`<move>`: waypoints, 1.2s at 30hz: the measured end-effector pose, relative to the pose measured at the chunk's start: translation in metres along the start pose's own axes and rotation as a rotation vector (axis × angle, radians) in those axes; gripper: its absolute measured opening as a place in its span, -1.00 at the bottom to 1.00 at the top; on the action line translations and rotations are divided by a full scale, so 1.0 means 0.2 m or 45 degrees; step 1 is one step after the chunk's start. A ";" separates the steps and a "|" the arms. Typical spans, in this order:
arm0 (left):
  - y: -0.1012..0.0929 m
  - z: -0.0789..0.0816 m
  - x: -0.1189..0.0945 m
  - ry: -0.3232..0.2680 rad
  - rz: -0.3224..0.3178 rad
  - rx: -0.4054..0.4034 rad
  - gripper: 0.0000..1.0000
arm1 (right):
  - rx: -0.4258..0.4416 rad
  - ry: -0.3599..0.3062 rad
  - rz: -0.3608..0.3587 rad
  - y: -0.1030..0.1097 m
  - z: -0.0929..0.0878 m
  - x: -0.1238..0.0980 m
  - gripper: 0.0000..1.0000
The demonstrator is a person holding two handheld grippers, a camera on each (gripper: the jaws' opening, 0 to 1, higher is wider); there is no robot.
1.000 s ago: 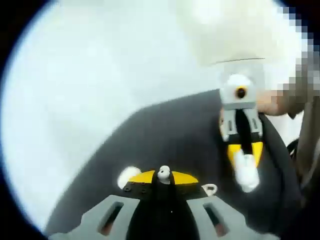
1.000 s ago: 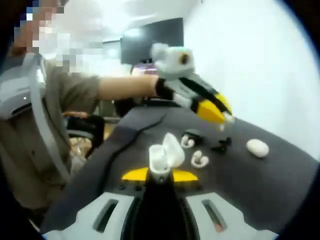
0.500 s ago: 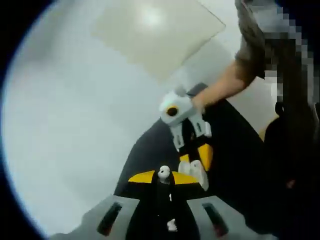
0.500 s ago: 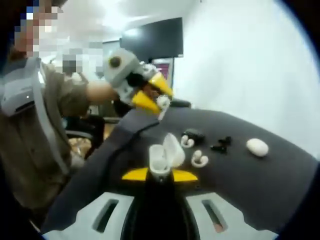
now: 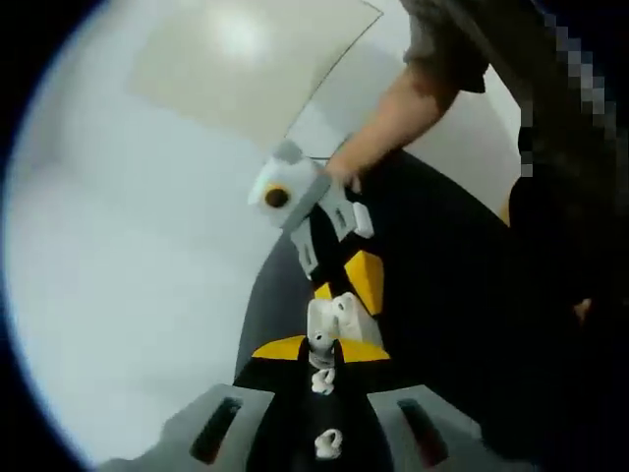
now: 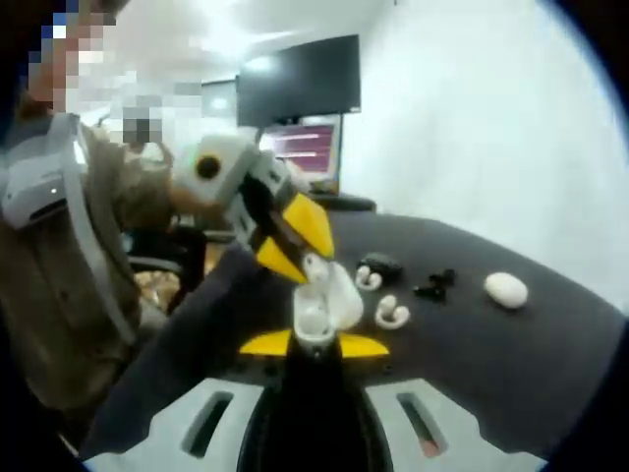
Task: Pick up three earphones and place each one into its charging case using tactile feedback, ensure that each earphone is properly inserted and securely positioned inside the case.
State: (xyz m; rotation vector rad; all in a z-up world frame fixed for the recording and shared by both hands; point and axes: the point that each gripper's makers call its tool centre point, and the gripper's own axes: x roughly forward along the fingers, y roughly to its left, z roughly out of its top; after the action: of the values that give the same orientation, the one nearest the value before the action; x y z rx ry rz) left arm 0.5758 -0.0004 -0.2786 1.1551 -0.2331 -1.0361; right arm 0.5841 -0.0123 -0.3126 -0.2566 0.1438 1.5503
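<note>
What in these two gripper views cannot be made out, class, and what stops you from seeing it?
- Inside of the open white case, right gripper view: the left gripper covers it, so the white earbud cannot be judged seated.
- Closed white case and small black items, right gripper view: too small and blurred to identify.
- Table, left gripper view: darkness and the person's body hide what lies there.
</note>
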 end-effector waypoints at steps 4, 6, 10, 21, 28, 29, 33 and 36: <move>-0.02 -0.01 0.00 0.006 -0.022 0.026 -0.82 | -0.001 -0.001 -0.001 0.00 0.00 0.00 -0.65; -0.03 -0.01 0.01 0.009 -0.039 0.044 -0.82 | -0.004 -0.001 -0.002 0.00 0.00 0.00 -0.65; -0.02 0.00 0.01 0.002 -0.061 0.021 -0.82 | -0.006 0.000 -0.001 0.00 0.00 0.00 -0.65; -0.04 0.00 -0.01 -0.006 -0.092 -0.026 -0.82 | -0.008 -0.001 0.000 0.00 0.00 0.00 -0.65; -0.06 -0.02 -0.04 0.003 -0.137 -0.095 -0.74 | -0.008 -0.001 0.001 0.00 0.00 0.00 -0.65; -0.07 -0.02 -0.04 -0.002 -0.137 -0.114 -0.73 | -0.004 -0.001 0.001 0.00 0.00 0.00 -0.65; -0.03 0.00 -0.06 -0.092 -0.071 -0.383 -0.61 | -0.005 -0.002 0.002 0.00 0.00 0.00 -0.65; -0.02 -0.04 -0.05 -0.110 -0.049 -0.507 -0.46 | -0.004 -0.002 0.002 0.00 0.00 0.00 -0.65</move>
State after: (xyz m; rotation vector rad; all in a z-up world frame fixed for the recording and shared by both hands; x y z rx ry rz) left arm 0.5729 0.0126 -0.2811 0.7585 -0.0671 -1.1084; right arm 0.5845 -0.0121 -0.3119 -0.2579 0.1406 1.5523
